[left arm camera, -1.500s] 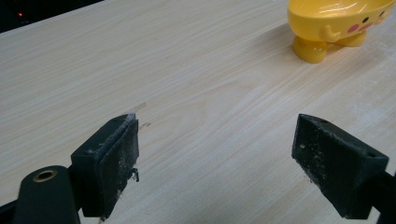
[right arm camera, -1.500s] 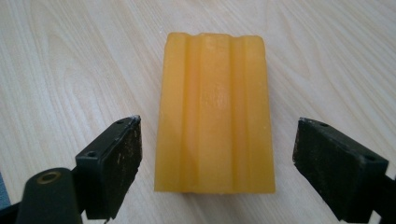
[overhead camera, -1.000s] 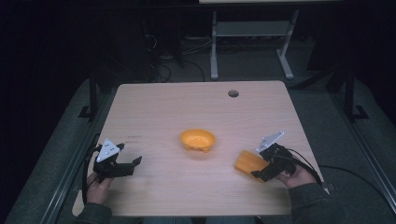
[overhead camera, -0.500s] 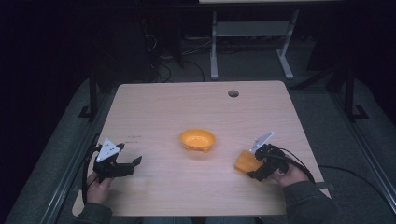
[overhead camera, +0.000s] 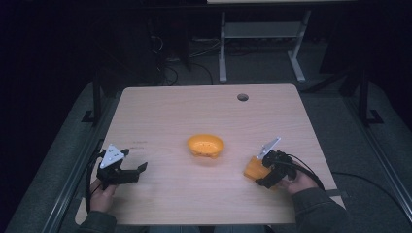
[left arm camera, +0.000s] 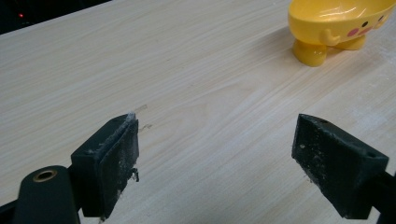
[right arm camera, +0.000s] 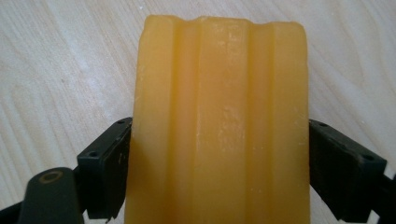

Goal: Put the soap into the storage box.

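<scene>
Right gripper point(overhead camera: 260, 172) clamps the orange soap bar point(overhead camera: 252, 168) between both jaws, right of the yellow dish point(overhead camera: 206, 145) at the table point(overhead camera: 194, 107) centre; it has shifted slightly toward the near edge (lower than before). Left gripper point(overhead camera: 138, 171), jaws wide apart and empty, stays left of the dish.

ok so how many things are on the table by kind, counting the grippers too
yellow-orange soap dish with a cartoon face: 1
orange ridged soap bar, clamped in the right gripper: 1
grippers: 2, counting the left gripper, jaws apart with nothing between them
total: 4
</scene>
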The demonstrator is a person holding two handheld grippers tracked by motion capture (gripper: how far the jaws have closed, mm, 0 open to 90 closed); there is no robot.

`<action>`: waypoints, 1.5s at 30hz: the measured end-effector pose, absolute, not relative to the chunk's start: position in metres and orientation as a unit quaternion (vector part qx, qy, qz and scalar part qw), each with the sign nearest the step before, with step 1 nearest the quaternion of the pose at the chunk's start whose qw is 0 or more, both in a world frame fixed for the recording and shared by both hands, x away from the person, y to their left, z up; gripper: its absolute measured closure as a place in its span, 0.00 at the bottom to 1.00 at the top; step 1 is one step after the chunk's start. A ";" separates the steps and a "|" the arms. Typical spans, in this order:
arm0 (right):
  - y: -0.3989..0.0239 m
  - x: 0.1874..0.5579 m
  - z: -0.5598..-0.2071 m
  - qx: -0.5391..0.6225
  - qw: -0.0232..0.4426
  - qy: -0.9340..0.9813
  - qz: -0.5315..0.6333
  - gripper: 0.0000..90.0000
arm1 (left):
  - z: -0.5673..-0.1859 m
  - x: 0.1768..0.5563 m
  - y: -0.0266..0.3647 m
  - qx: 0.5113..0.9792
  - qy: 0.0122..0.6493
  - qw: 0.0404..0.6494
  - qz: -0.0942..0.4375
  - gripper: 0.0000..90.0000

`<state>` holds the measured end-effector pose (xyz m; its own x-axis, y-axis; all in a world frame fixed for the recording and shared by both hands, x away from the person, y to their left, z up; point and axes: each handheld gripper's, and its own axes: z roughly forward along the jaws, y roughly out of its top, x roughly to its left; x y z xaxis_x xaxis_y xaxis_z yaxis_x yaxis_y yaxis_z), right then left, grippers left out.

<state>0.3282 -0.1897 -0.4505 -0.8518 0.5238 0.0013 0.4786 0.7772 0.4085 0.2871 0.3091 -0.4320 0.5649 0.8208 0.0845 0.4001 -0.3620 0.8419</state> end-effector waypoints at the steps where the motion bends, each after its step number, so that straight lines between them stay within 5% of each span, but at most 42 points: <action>1: -0.189 0.329 -0.451 0.265 0.056 0.942 0.199 0.18 | -0.432 0.287 0.309 0.784 0.389 0.410 0.257 0.16; 45: -0.179 0.330 -0.436 0.231 0.058 0.946 0.219 0.23 | -0.431 0.287 0.311 0.778 0.396 0.415 0.257 0.16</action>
<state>0.3296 -0.1789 -0.4357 -0.8869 0.4618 -0.0087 0.4112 0.7980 0.4405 0.2866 0.3114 -0.4311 0.5543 0.8293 0.0705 0.4039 -0.3421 0.8484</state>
